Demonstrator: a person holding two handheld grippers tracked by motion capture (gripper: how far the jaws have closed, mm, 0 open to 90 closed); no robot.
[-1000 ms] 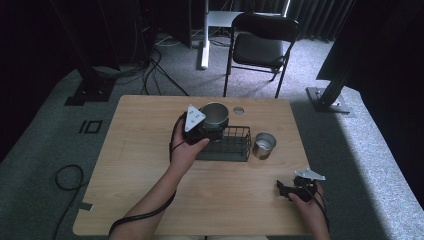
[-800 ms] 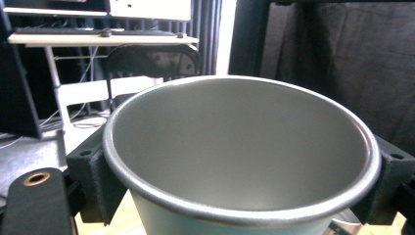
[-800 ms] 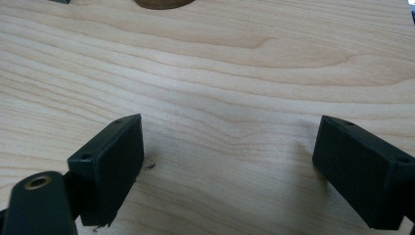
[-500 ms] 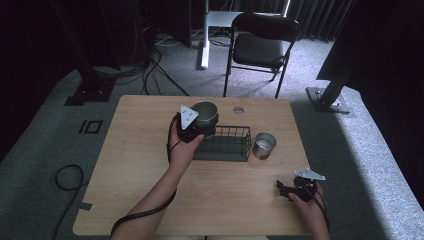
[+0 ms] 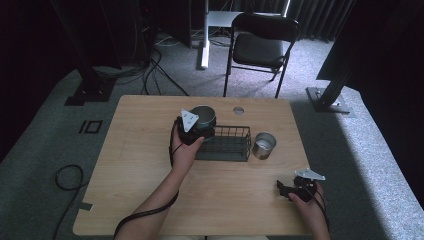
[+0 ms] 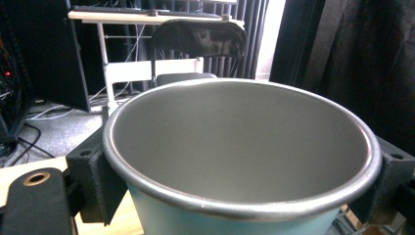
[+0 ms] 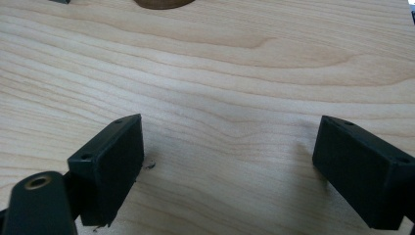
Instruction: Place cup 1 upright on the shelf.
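Low in the right of the high view, near the bottom edge: right gripper (image 5: 290, 189) held in a hand (image 5: 307, 207) on the wooden table (image 5: 140, 180); in the right gripper view, two black jaws spread wide apart with bare wood grain between them, gripping nothing; the curved edge of a brown thing at the top of that frame, too cropped to tell.

Toward the middle of the high view: left gripper (image 5: 200, 131) in the other hand (image 5: 184, 152), forearm rising from the bottom edge; jaws pinching a light blue metal cup (image 5: 203, 119), one pad on each side of its wall; held upright above the left end of the black wire basket (image 5: 227, 145); whether its base touches the wire, cannot tell; in the left gripper view, cup (image 6: 244, 161) large in the centre, grey inside, nothing in it, black pads (image 6: 95, 178) pressed against its outer wall just below the rim.

Basket interior bare as far as the high view shows; just beside its right end, a small silver metal cup (image 5: 263, 145) standing upright on the table, contents too small to tell.

Farther up, near the far table edge: a round cable hole (image 5: 238, 110); beyond the table, in the upper centre, a black folding chair (image 5: 260, 45) on grey carpet.
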